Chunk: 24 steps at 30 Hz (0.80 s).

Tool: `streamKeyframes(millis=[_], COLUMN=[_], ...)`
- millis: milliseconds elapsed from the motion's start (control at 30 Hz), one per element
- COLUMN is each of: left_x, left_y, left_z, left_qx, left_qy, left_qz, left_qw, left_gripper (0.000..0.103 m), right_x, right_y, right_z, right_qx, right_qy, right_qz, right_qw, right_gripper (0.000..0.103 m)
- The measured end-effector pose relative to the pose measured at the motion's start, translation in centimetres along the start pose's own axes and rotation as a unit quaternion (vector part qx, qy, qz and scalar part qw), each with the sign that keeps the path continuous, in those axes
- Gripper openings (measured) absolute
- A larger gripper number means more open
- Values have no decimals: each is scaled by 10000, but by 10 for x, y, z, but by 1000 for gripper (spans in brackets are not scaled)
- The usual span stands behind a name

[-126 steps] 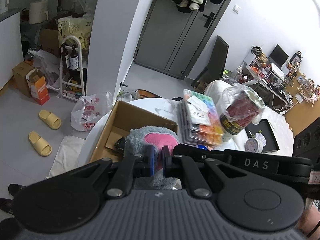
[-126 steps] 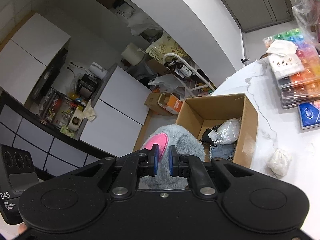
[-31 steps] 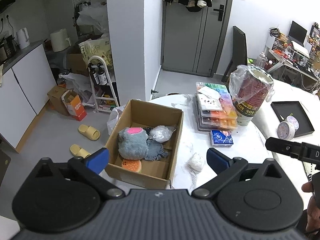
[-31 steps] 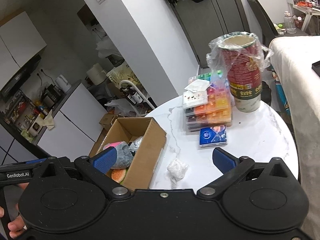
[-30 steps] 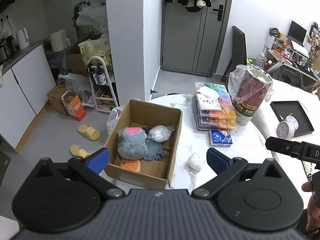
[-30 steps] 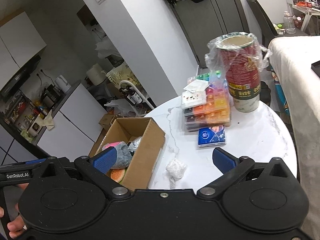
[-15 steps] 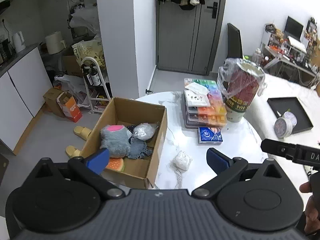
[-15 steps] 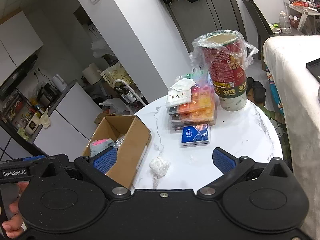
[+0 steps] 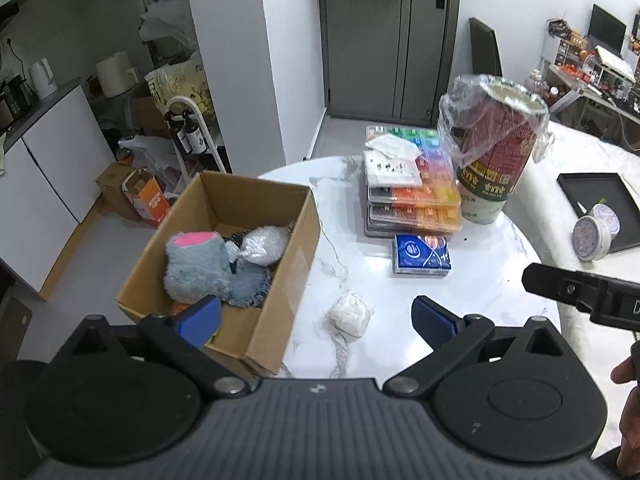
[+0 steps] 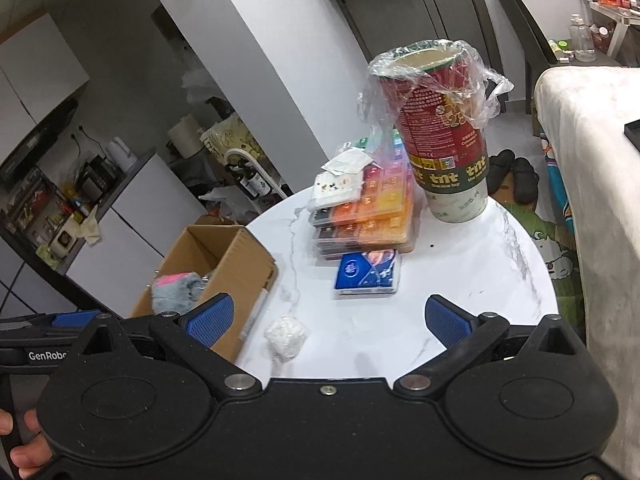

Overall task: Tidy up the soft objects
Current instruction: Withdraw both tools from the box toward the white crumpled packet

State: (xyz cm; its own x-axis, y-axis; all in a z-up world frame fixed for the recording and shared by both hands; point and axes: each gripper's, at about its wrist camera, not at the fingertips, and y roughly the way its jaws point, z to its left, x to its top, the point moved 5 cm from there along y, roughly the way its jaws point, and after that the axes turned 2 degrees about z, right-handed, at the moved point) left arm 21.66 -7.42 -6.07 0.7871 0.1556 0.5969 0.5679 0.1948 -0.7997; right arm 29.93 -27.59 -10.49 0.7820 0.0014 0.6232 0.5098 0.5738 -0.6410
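Both grippers hang above the near edge of the round table [image 9: 492,276], each spread wide with nothing between its pads: the left gripper [image 9: 316,320] and the right gripper [image 10: 328,320]. The box [image 9: 288,264] sits at the table's left edge. Inside it lies the grey plush [image 9: 196,264] with a pink patch, beside a clear bag [image 9: 264,245] and a blue cloth [image 9: 250,286]. A white wad [image 9: 350,314] rests on the table just right of the box. Farther right of the box lies a blue packet [image 9: 421,255].

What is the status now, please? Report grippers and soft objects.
Left gripper open, empty. Right gripper open, empty. Grey plush in cardboard box; white wad on table, unobstructed.
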Motion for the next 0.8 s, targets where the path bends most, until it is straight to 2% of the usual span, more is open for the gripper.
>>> streamKeyframes(millis=[400,800], left_x=[0,-7], left_y=[36,74], left_z=[-23,-36], left_qx=[333,619], left_qy=[-159,-449], left_qz=[116,319], left_qw=[9993,9966], left_gripper=[99,86], right_x=[6,13], right_y=[33,68], right_z=[-20,-37], right_qx=[86,72], right_qy=[-259,-188], right_qz=[255,564], right_qw=[9993,9982], right_gripper=[103,103])
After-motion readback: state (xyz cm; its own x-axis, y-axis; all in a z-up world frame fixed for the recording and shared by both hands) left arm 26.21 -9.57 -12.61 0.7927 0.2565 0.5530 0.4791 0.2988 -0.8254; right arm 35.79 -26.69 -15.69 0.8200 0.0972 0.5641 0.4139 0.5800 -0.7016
